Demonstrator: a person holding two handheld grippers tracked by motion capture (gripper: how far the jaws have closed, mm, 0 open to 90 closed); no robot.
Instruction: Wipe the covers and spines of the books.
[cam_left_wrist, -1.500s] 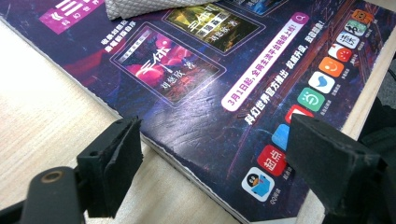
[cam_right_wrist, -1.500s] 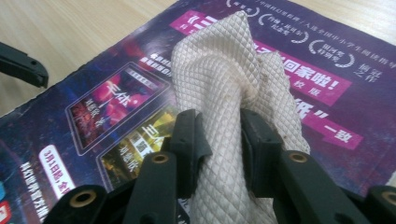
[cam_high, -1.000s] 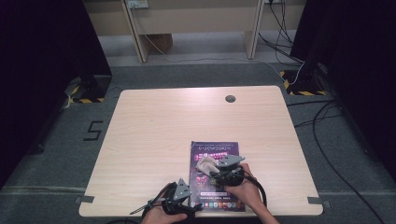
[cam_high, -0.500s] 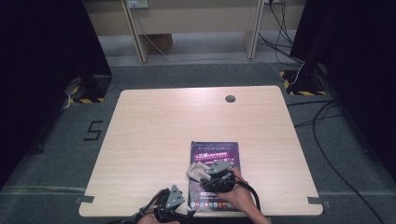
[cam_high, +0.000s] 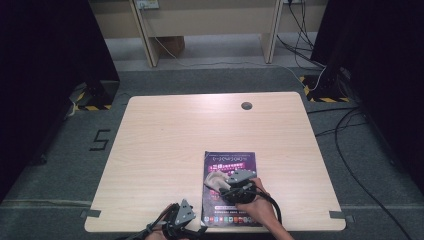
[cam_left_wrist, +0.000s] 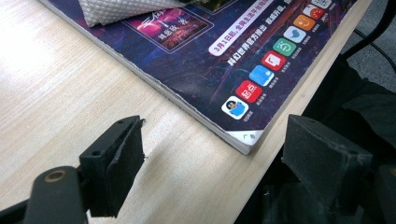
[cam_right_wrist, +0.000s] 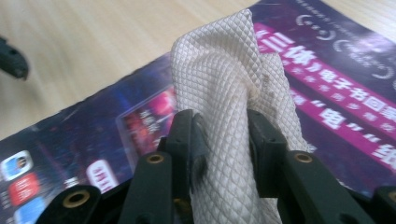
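Gripping cream cloth (cam_right_wrist: 229, 116), right gripper (cam_right_wrist: 219, 140) has jaws clamped on bunched fold; they eased slightly wider just now, cloth between them. Cloth: waffle-diamond weave, soft, crumpled, lying on magazine (cam_high: 230, 187). Magazine: glossy purple cover, flat rectangle, at wooden table's (cam_high: 175, 145) near edge. Right gripper view gives weave detail and pinched fold. Left gripper view gives magazine's page-stack edge, app-icon row, pale wood grain. Left gripper (cam_left_wrist: 219, 154) beside magazine's near corner, jaws wide apart, nothing between them.
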